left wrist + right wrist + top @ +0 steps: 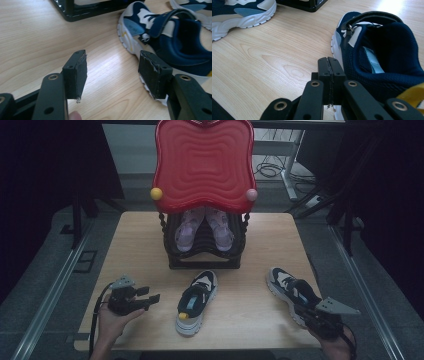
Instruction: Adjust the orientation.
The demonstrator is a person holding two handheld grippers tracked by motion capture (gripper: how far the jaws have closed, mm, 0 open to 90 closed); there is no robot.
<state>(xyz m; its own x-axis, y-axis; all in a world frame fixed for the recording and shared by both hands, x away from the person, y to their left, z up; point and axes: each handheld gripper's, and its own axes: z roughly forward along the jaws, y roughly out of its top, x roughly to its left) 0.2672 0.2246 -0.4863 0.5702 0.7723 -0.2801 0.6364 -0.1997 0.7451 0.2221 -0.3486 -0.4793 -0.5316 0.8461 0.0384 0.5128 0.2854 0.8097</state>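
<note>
The two navy-and-white sneakers lie apart on the wooden table (140, 240); the middle sneaker (196, 301) sits near the centre of the front half, toe toward the black rack (204, 262), heel with a yellow tab toward you; the right sneaker (290, 292) lies near the table's right edge, angled, its heel just at your right gripper (314, 316). That right gripper has its jaws pressed flat together with nothing between them; in the right gripper view the closed pads sit just beside the inner side of the right sneaker (382, 62), whether touching it I cannot tell. Your left gripper (150, 299) rests low over the table's front left, jaws spread and empty, pointing toward the middle sneaker; in the left gripper view that sneaker (162, 37) lies just past the far pad. Behind the sneakers, the rack stands at the table's back centre and holds a pair of pale purple sandals (204, 230) under a red wavy top (204, 162), with a yellow ball (156, 193) and a pink ball (251, 194) at its corners.
</note>
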